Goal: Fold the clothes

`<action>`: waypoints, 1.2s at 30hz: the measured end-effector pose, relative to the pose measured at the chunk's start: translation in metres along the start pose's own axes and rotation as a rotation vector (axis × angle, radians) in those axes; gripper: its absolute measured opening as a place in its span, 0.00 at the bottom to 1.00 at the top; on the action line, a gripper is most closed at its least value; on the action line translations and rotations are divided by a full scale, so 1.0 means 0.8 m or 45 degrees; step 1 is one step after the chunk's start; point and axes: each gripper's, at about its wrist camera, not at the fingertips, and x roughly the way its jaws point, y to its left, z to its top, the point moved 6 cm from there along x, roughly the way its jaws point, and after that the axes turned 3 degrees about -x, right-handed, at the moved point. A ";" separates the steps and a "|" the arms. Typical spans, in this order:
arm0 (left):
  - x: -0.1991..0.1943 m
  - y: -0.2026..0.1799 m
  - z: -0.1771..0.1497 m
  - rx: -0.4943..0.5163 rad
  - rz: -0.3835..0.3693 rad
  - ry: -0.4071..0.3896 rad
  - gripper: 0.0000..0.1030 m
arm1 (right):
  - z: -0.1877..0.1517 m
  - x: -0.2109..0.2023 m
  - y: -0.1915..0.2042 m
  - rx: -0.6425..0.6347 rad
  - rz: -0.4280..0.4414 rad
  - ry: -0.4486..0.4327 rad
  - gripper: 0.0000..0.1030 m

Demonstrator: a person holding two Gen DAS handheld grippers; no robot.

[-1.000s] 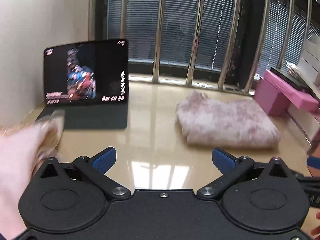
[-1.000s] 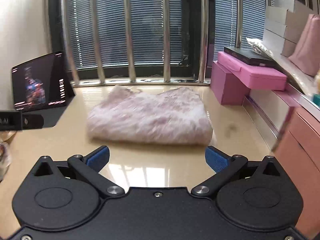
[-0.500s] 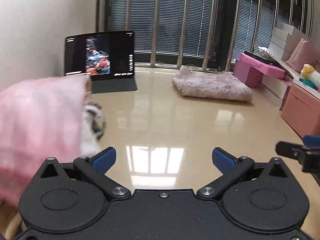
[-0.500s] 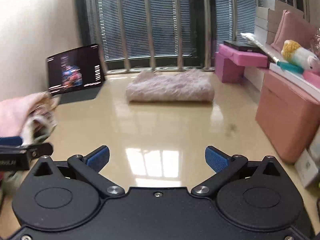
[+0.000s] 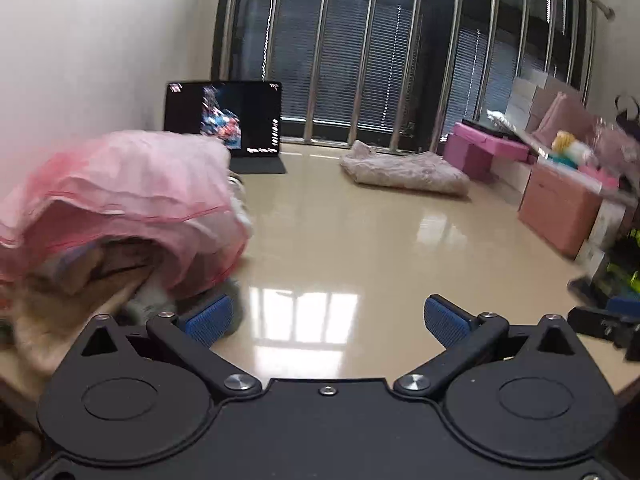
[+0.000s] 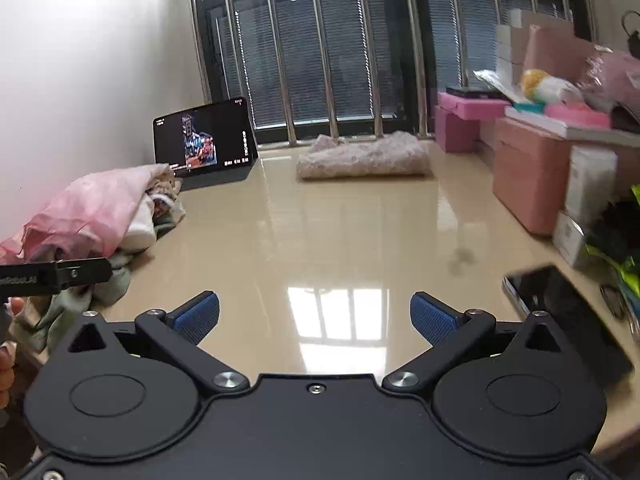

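Note:
A pile of unfolded clothes topped by a pink garment (image 5: 120,196) lies at the left edge of the glossy beige table (image 5: 340,240); it also shows in the right wrist view (image 6: 96,208). A folded pale pink fluffy garment (image 5: 404,170) lies at the far side near the window bars, also in the right wrist view (image 6: 364,156). My left gripper (image 5: 328,318) is open and empty, its left finger beside the pile. My right gripper (image 6: 316,316) is open and empty over the table's near part.
A tablet (image 5: 224,120) stands lit at the far left. Pink boxes (image 5: 484,152) and a salmon box (image 6: 528,172) line the right side. A dark phone (image 6: 560,312) lies at the near right. Window bars (image 6: 332,60) close the back.
Both grippers have pulled back from the folded garment toward the near edge. The clothes pile has come into view at the left, now close to the left gripper.

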 end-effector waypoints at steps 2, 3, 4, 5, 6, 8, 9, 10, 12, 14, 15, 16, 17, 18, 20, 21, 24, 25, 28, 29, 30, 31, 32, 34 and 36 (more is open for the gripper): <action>-0.012 -0.003 -0.013 0.038 0.013 -0.003 1.00 | -0.014 -0.008 0.002 0.039 0.007 0.018 1.00; -0.015 -0.004 -0.020 0.044 0.012 0.010 1.00 | -0.020 -0.012 0.003 0.053 0.008 0.023 1.00; -0.019 -0.006 -0.027 0.049 0.012 0.023 1.00 | -0.026 -0.016 0.004 0.065 0.008 0.028 1.00; -0.021 -0.006 -0.033 0.045 0.019 0.036 1.00 | -0.032 -0.019 0.006 0.077 0.008 0.033 1.00; -0.023 -0.007 -0.039 0.039 0.027 0.049 1.00 | -0.037 -0.023 0.008 0.085 0.011 0.035 1.00; -0.028 -0.009 -0.051 0.005 0.034 0.074 1.00 | -0.050 -0.027 0.016 0.090 0.021 0.046 1.00; -0.028 -0.008 -0.053 0.000 0.036 0.078 1.00 | -0.055 -0.027 0.020 0.095 0.028 0.052 1.00; -0.029 -0.007 -0.055 -0.004 0.037 0.083 1.00 | -0.060 -0.026 0.024 0.097 0.038 0.066 1.00; -0.029 -0.006 -0.059 -0.012 0.041 0.092 1.00 | -0.069 -0.023 0.030 0.102 0.057 0.098 1.00; -0.030 -0.004 -0.063 -0.020 0.045 0.101 1.00 | -0.073 -0.019 0.033 0.103 0.069 0.125 1.00; -0.030 -0.003 -0.065 -0.025 0.046 0.105 1.00 | -0.074 -0.019 0.035 0.099 0.072 0.131 1.00; -0.030 -0.003 -0.065 -0.030 0.043 0.106 1.00 | -0.074 -0.018 0.036 0.093 0.066 0.131 1.00; -0.031 -0.002 -0.066 -0.036 0.040 0.108 1.00 | -0.073 -0.019 0.037 0.091 0.059 0.129 1.00; -0.031 -0.002 -0.066 -0.036 0.039 0.109 1.00 | -0.072 -0.018 0.037 0.091 0.057 0.126 1.00; -0.029 -0.002 -0.067 -0.022 0.053 0.114 1.00 | -0.072 -0.018 0.039 0.093 0.055 0.119 1.00; -0.029 -0.002 -0.067 -0.012 0.061 0.116 1.00 | -0.071 -0.017 0.040 0.089 0.054 0.117 1.00; -0.029 -0.005 -0.067 0.000 0.052 0.117 1.00 | -0.072 -0.016 0.042 0.071 0.051 0.121 1.00; -0.029 -0.005 -0.067 -0.003 0.044 0.116 1.00 | -0.072 -0.015 0.043 0.069 0.052 0.126 1.00; -0.030 -0.007 -0.066 0.000 0.029 0.113 1.00 | -0.072 -0.013 0.044 0.070 0.054 0.136 1.00; -0.030 -0.007 -0.066 0.000 0.028 0.111 1.00 | -0.072 -0.013 0.044 0.070 0.054 0.138 1.00; -0.030 -0.007 -0.066 0.000 0.026 0.109 1.00 | -0.072 -0.012 0.044 0.069 0.054 0.139 1.00; -0.030 -0.007 -0.066 0.001 0.029 0.108 1.00 | -0.072 -0.012 0.044 0.068 0.055 0.141 1.00; -0.030 -0.007 -0.066 0.003 0.031 0.106 1.00 | -0.072 -0.011 0.045 0.067 0.055 0.142 1.00; -0.029 -0.008 -0.066 0.006 0.033 0.107 1.00 | -0.072 -0.010 0.045 0.064 0.056 0.146 1.00; -0.029 -0.008 -0.068 0.003 0.035 0.113 1.00 | -0.073 -0.010 0.046 0.062 0.059 0.149 1.00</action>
